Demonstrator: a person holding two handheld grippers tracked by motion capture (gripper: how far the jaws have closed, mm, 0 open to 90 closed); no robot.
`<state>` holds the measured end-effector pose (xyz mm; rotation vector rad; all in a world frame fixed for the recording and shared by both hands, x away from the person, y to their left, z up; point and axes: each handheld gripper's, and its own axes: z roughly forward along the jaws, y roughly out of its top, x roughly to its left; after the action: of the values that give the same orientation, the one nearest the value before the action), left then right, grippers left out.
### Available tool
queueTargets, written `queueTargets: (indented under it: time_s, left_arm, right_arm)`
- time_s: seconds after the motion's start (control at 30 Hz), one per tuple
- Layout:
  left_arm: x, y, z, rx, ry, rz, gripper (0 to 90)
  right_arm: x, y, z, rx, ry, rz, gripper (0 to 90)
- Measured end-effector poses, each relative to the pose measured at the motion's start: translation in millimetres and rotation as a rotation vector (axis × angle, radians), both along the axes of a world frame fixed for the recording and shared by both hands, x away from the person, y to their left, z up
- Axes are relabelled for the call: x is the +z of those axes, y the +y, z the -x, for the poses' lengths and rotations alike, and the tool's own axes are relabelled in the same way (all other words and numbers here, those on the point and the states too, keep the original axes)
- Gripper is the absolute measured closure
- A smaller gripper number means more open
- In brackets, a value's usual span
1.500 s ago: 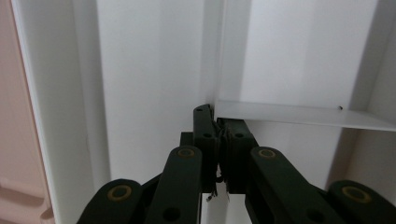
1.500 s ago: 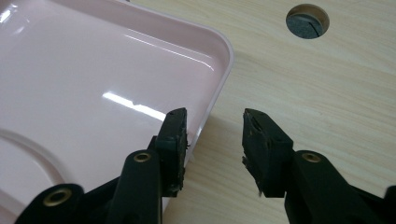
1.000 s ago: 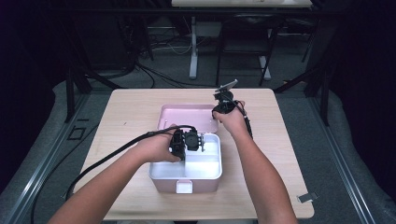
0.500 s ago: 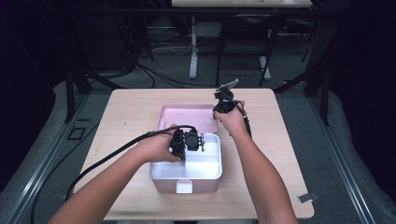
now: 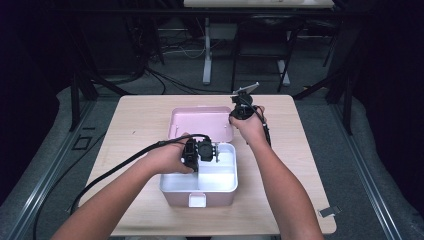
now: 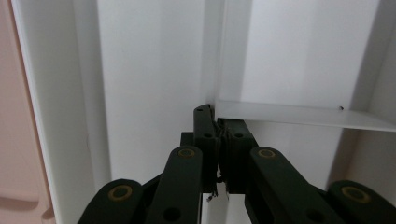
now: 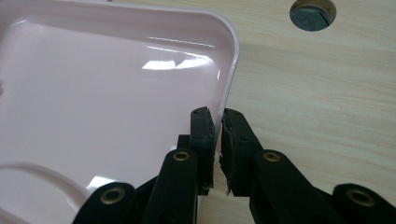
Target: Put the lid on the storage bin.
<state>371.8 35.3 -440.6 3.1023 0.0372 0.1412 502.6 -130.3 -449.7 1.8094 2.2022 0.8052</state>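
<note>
High view: pink box (image 5: pixel 199 192) sits mid-table (image 5: pixel 310 200), white insert with compartments inside, pink lid (image 5: pixel 200 122) flipped open flat behind the box, away from the person. Left gripper (image 5: pixel 212 151) is down at the box's rear edge, over the white insert, by the divider. Right gripper (image 5: pixel 239 111) is at the lid's right rim, beside the box's far right corner — grey plate on top, cable trailing back along the forearm.

Left gripper view: looking into the white insert (image 6: pixel 154 70). Left gripper (image 6: pixel 218 122) is clenched on the thin white divider wall (image 6: pixel 299 114) where it meets the cross wall; both pads press the end of that wall. Pink box wall shows at the frame's left edge.

Right gripper view: right gripper (image 7: pixel 218 122) straddles the lid rim (image 7: pixel 231 70) — one jaw inside the lid, the other outside over the wood table (image 7: pixel 317 93). Jaws have just been closing, with the rim between them; they now look clamped on the rim, only a narrow slit left between the pads. A round cable hole (image 7: pixel 312 8) in the table lies beyond the lid's corner.
</note>
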Motion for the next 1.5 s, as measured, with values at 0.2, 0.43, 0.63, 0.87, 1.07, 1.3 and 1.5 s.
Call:
queueTargets:
  time_s: [0.2, 0.43, 0.63, 0.87, 1.07, 1.3, 1.5]
  left_arm:
    - [-0.1, -0.1, -0.1, -0.001, 0.001, -0.001, 86.7]
    - [0.2, -0.2, -0.9, -0.001, 0.008, -0.004, 86.8]
    - [0.2, -0.1, -1.0, -0.001, 0.008, -0.004, 86.8]
    - [0.0, 0.2, -1.3, -0.001, 0.008, -0.001, 86.8]
    - [0.0, 0.2, 0.0, 0.001, -0.001, -0.002, 86.7]
    - [-0.2, 1.0, 1.8, 0.007, -0.02, 0.005, 86.2]
    - [0.6, 2.7, 4.6, 0.032, -0.057, 0.009, 80.0]
  right_arm:
    - [12.5, -5.4, 8.7, 0.014, -0.051, -0.038, 84.4]
    - [25.8, -5.9, 21.3, 0.028, -0.115, -0.039, 85.6]
    - [35.3, -6.7, 32.4, 0.042, -0.156, -0.037, 86.1]
    - [47.4, -9.4, 51.0, 0.088, -0.211, -0.046, 86.7]
    - [49.4, -10.1, 66.0, 0.081, -0.287, -0.04, 87.2]
    - [52.0, -10.6, 85.3, 0.101, -0.369, -0.032, 87.3]
    - [53.7, -11.4, 90.5, 0.11, -0.376, -0.038, 87.5]
